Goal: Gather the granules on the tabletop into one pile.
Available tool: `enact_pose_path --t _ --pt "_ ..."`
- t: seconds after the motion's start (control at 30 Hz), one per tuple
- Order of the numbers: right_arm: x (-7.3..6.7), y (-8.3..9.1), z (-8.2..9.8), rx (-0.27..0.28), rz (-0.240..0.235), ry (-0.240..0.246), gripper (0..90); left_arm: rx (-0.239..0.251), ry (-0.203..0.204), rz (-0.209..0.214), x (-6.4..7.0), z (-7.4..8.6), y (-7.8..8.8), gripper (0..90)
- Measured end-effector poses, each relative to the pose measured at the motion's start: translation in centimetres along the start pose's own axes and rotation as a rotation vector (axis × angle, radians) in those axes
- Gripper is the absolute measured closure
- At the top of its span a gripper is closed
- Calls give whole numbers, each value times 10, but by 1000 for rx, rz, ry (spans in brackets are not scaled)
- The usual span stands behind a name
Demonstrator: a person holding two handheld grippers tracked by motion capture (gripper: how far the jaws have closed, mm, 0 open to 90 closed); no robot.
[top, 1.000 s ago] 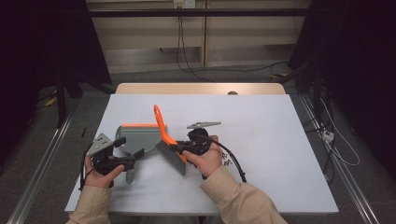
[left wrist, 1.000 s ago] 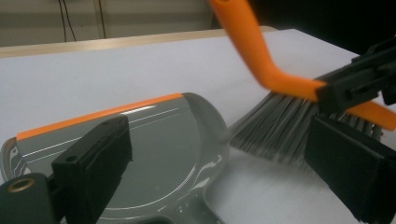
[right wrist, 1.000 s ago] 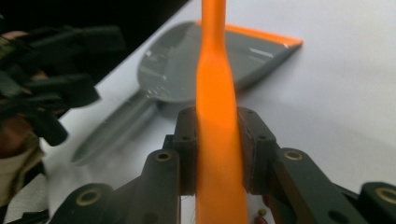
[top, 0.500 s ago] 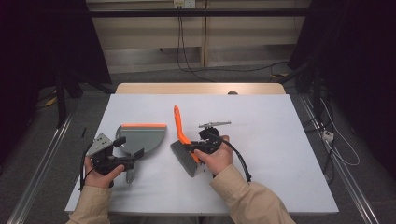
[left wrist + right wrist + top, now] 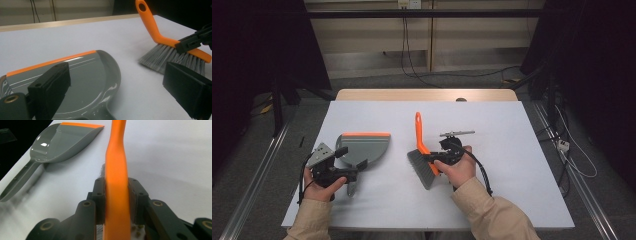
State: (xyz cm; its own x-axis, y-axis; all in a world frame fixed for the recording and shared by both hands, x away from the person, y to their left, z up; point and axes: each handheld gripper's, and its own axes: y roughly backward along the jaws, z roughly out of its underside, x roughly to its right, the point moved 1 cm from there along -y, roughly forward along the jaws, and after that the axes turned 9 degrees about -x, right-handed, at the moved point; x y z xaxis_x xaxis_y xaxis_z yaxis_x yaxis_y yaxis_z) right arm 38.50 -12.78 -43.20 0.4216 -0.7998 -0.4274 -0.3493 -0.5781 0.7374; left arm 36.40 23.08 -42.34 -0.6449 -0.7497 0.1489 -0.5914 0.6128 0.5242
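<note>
On the left, the left gripper (image 5: pixel 343 172) rests on the white counter (image 5: pixel 512 150) with its jaws apart, the grey dustpan (image 5: pixel 364 148) lying just ahead of it, its handle running back between the open jaws, ungrasped. To the right, well apart from the pan, the right gripper (image 5: pixel 435 158) is clamped on the orange handle of the hand brush (image 5: pixel 422 150), bristles down on the counter, handle pointing away. Judging from this, the brush is picked up but the dustpan is not; gripping the pan and bringing the two together is left.
</note>
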Motion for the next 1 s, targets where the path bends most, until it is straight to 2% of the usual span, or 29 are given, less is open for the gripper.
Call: enact_pose_path --t 0.2,0.4,0.53,0.6,0.77,0.9,0.97,1.0 --pt "11 11 4 -2 21 -12 710 -4 -2 0 1 0 0 76" --pt "15 19 5 18 -6 -32 715 2 4 2 1 -1 -2 76" --pt "6 17 -2 36 -33 -18 718 1 8 2 1 -1 -2 76" --pt "-1 14 -7 36 -66 -16 718 1 7 2 1 -1 -2 76" --pt "-21 -4 -18 21 -111 3 718 -2 7 0 -2 0 -1 76" --pt "-30 -22 -23 -29 -100 19 718 -1 16 3 -2 0 -1 76" --pt "-29 -27 -24 -38 -53 36 717 -1 13 3 -3 0 -1 76" --pt "-26 -27 -25 -46 -61 17 717 -1 11 1 -3 0 0 76"
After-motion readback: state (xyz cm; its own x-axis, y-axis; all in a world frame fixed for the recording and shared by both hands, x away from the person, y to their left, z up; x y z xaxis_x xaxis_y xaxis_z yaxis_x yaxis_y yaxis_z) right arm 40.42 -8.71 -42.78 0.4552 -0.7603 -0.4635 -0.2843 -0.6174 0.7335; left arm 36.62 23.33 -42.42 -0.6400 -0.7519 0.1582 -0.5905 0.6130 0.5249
